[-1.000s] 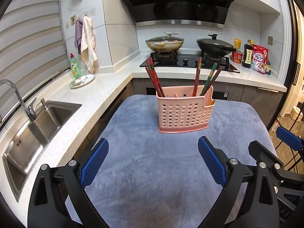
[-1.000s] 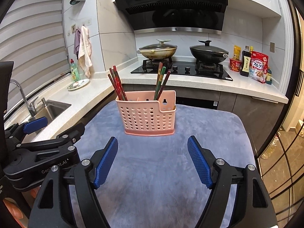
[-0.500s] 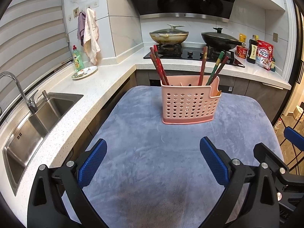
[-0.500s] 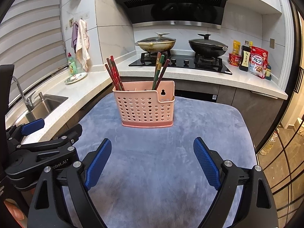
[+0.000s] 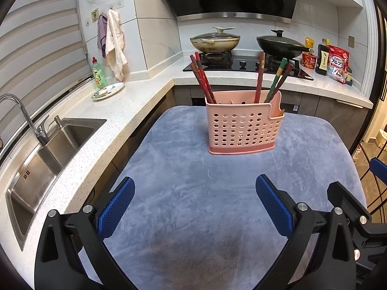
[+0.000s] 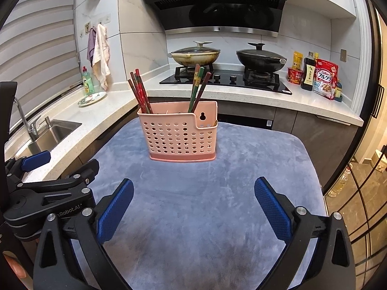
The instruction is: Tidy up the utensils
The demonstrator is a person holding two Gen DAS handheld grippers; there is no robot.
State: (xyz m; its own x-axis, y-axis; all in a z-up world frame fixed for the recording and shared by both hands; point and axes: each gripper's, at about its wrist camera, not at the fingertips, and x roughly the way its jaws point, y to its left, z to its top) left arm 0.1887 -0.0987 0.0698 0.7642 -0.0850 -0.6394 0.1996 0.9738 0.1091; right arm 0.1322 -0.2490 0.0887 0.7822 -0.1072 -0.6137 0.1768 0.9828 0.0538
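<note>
On the grey-blue cloth (image 5: 183, 193) covering the table stands a pink perforated utensil holder (image 5: 241, 125), upright, well ahead of both grippers. Dark red chopsticks (image 5: 202, 79) lean left out of its left end; a red-brown stick and a green and a dark one (image 5: 278, 77) lean right out of the right part. Which inner compartment each sits in cannot be told. Both claws hover above the cloth with nothing between them: the left gripper (image 5: 194, 200) has its blue pads (image 5: 116, 207) spread wide, and the right gripper (image 6: 193, 203) is likewise spread, its pads (image 6: 271, 207) far apart. Beyond lie a steel sink (image 5: 48, 159) and two lidded pans (image 5: 215, 42) on the hob
</note>
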